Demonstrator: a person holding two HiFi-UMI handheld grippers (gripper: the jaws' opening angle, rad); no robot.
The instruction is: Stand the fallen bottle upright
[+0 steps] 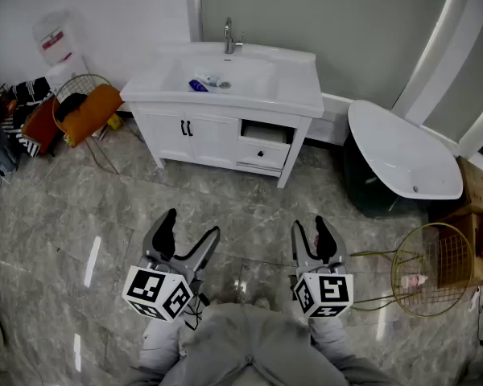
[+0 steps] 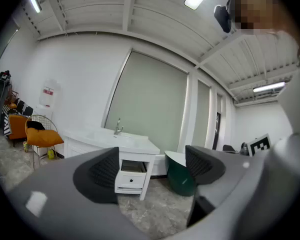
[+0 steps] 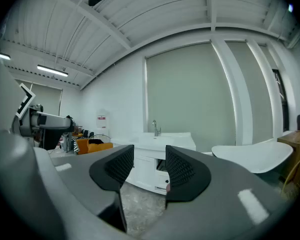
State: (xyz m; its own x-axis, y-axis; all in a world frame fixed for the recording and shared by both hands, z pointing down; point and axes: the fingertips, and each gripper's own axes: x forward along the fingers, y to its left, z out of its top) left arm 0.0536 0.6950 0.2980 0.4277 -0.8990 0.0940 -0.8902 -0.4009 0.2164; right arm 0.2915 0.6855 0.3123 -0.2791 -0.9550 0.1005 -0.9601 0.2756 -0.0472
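Seen from above, a person stands on a grey marble floor (image 1: 80, 207) and holds a gripper in each hand at the bottom of the frame. The left gripper (image 1: 191, 230), at lower left, has its fingers (image 2: 101, 170) spread wide. Nothing is between them; only the floor and the cabinet show through the gap. The right gripper (image 1: 310, 230), just right of centre, has its fingers (image 3: 182, 170) apart by a narrower gap, and it is also empty.

Both grippers point roughly level towards a white vanity cabinet with a sink (image 1: 302, 95) at upper centre, well apart from them. A small dark blue bottle (image 1: 198, 86) lies on its side in the basin, just below a chrome tap (image 1: 229, 37). One cabinet drawer (image 1: 266, 133) stands partly open.

At the right edge is a white bathtub (image 1: 402, 155) on a dark base, with a gold wire basket (image 1: 447, 256) below it in the frame. An orange cushion in a wire chair (image 1: 88, 111) sits at upper left.
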